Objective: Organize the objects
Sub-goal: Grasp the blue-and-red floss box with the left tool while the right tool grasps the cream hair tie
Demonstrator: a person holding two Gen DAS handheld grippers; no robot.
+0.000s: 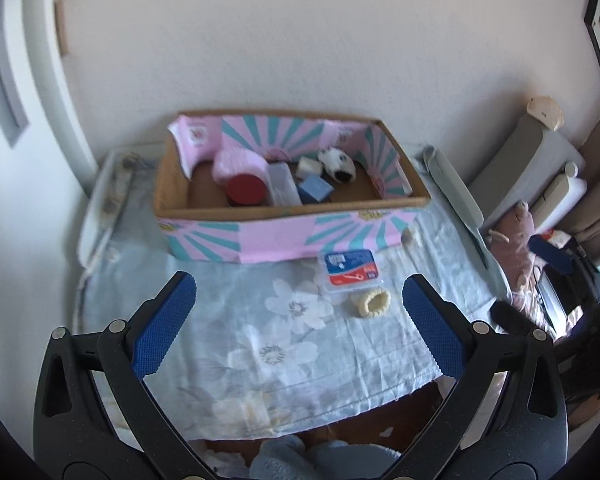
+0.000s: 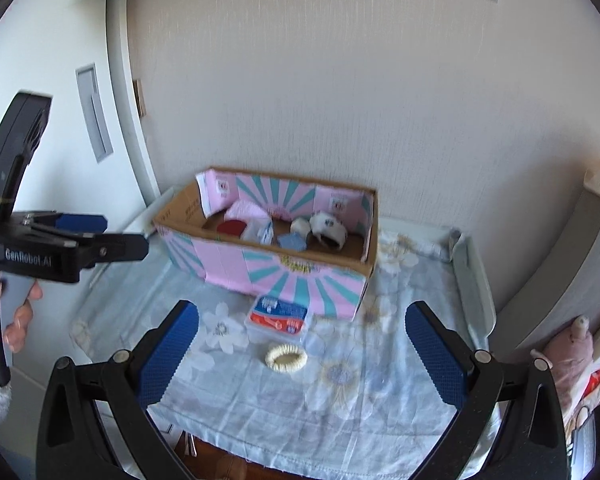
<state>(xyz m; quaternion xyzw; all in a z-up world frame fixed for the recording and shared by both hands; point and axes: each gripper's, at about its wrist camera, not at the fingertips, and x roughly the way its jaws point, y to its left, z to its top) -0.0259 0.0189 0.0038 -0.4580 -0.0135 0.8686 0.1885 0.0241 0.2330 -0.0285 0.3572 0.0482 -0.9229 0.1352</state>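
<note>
Cardboard box (image 1: 284,236) sits ahead while left gripper (image 1: 300,328) and right gripper (image 2: 302,354) hover level, both spread wide, empty.

Cardboard box (image 1: 288,216), floral cloth (image 1: 260,320) wrinkled matt, fingers (image 1: 164,320) textured blue.

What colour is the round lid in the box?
The round lid is red, clearest in the left wrist view.

The box (image 1: 292,236) is standing at the back of the cloth (image 1: 228,344), blocking the wall side. The case (image 1: 350,270) and band (image 1: 374,302) are lying just before it; bare cloth is lying open nearer.
</note>
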